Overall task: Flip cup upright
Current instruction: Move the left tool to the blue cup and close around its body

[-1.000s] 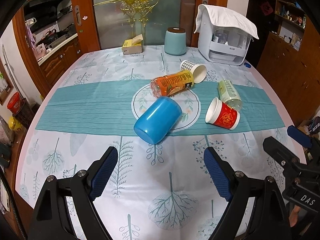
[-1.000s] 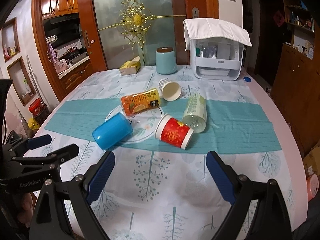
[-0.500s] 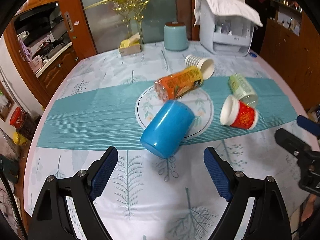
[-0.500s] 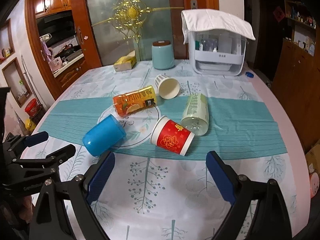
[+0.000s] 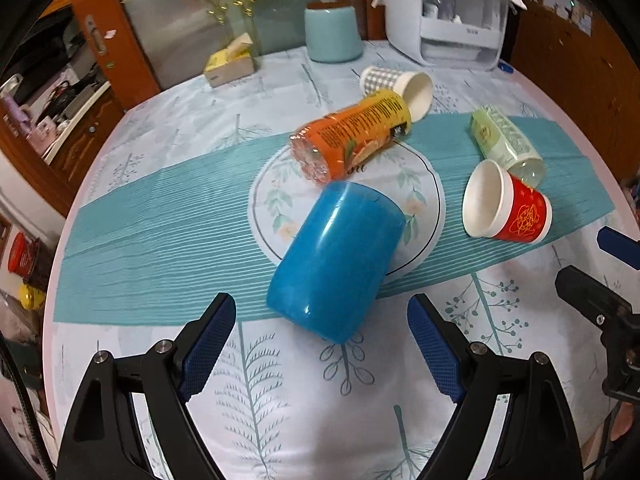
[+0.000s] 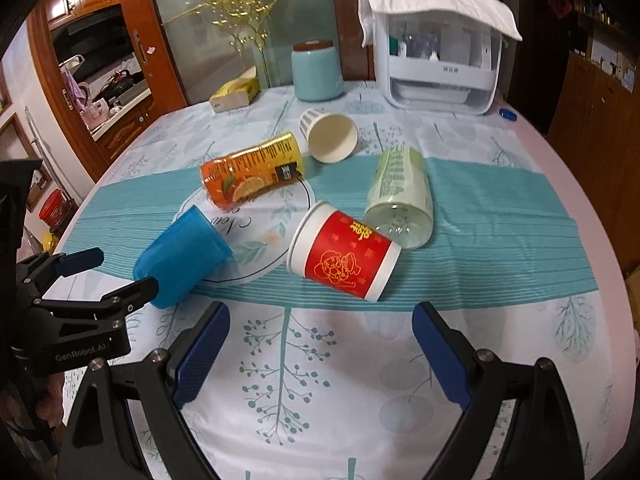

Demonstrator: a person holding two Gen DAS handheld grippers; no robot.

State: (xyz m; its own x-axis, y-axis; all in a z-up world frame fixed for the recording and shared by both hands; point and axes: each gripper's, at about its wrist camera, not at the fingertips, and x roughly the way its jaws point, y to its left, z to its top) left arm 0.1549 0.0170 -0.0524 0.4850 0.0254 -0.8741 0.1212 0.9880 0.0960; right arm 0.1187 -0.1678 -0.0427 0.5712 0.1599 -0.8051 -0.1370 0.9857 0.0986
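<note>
A blue plastic cup (image 5: pixel 336 260) lies on its side on the table, its closed base towards me; it also shows in the right wrist view (image 6: pixel 182 258). My left gripper (image 5: pixel 322 346) is open and empty, just short of the cup's base, jaws wider than the cup. A red paper cup (image 5: pixel 506 208) lies on its side to the right, also in the right wrist view (image 6: pixel 344 252). My right gripper (image 6: pixel 320 352) is open and empty, just in front of the red cup. A grey checked paper cup (image 5: pixel 400 84) lies on its side further back.
An orange bottle (image 5: pixel 352 136) and a pale green bottle (image 5: pixel 506 142) lie on the teal runner (image 5: pixel 160 240). A blue canister (image 5: pixel 332 32), a yellow box (image 5: pixel 230 62) and a white appliance (image 5: pixel 444 20) stand at the back. The table edge curves left and right.
Both grippers have moved forward towards the cups. The blue cup now sits close before my left jaws and the red cup close before my right jaws. Nothing on the table has moved.
</note>
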